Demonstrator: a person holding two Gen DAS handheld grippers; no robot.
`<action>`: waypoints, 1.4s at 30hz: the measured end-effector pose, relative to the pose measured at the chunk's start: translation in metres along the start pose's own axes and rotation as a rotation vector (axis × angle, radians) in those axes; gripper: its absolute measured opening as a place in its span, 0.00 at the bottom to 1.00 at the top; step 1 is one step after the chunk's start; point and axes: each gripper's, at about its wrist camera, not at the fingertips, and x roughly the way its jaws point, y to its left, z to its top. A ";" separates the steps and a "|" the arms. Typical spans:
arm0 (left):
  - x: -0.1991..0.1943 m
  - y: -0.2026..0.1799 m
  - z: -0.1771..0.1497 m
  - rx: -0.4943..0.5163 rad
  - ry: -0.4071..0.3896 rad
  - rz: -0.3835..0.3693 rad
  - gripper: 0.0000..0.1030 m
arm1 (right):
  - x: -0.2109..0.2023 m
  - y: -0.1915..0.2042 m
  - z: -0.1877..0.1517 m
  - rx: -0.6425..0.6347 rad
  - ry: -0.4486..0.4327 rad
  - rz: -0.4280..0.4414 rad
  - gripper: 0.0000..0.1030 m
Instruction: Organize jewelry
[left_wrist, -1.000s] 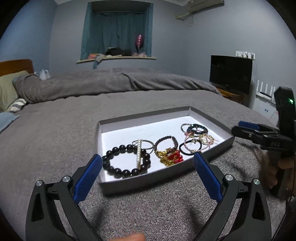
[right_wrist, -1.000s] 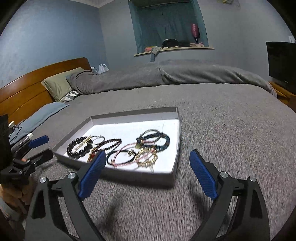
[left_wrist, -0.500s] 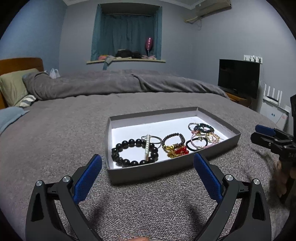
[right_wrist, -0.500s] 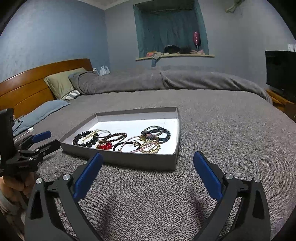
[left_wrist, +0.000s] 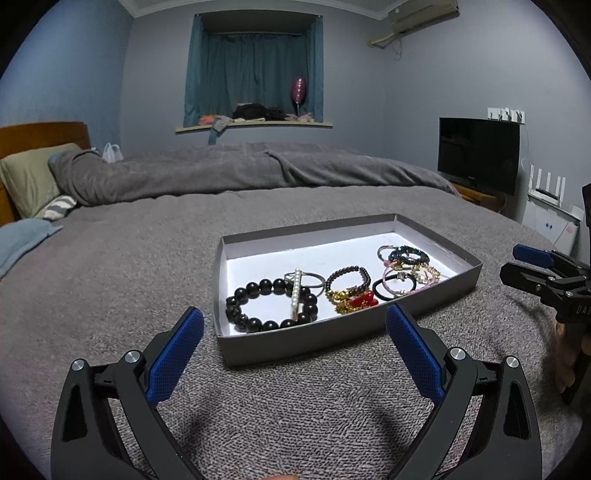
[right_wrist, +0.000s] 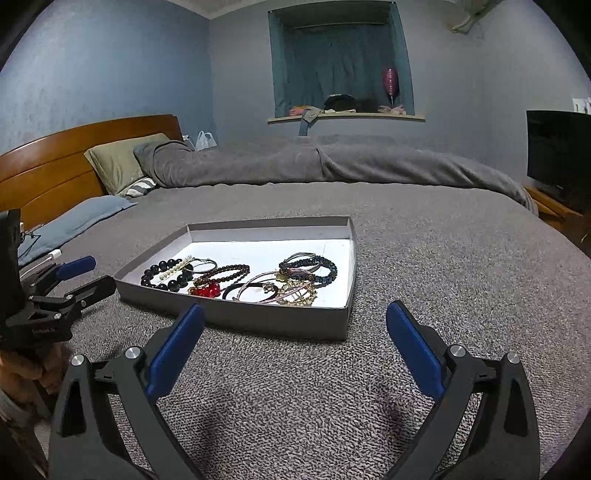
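A shallow grey box (left_wrist: 332, 338) with a white floor sits on the grey blanket (left_wrist: 110, 280), at centre frame in both views. Inside it, toward the near wall: a black bead bracelet (left_wrist: 271, 304) at the left with a pearl bar (left_wrist: 295, 291) lying across it, a red and gold bracelet (left_wrist: 356, 300) in the middle, and a black hair tie (left_wrist: 392, 288) among tangled thin bangles at the right. The left gripper (left_wrist: 294, 328) is at lower frame, fingers wide apart, holding nothing, short of the box. The right gripper (right_wrist: 295, 325) is likewise spread and empty, just before the box's near wall. A television (left_wrist: 478, 158) stands at right of frame.
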 end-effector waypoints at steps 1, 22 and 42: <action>0.000 0.000 0.000 0.000 0.001 0.002 0.95 | 0.000 0.000 0.000 -0.001 0.001 -0.001 0.95; -0.001 -0.001 0.000 0.006 -0.002 0.009 0.95 | 0.001 0.000 0.000 -0.005 0.004 -0.001 0.95; -0.001 0.000 0.000 0.006 -0.001 0.009 0.95 | 0.002 0.001 0.000 -0.012 0.007 -0.003 0.95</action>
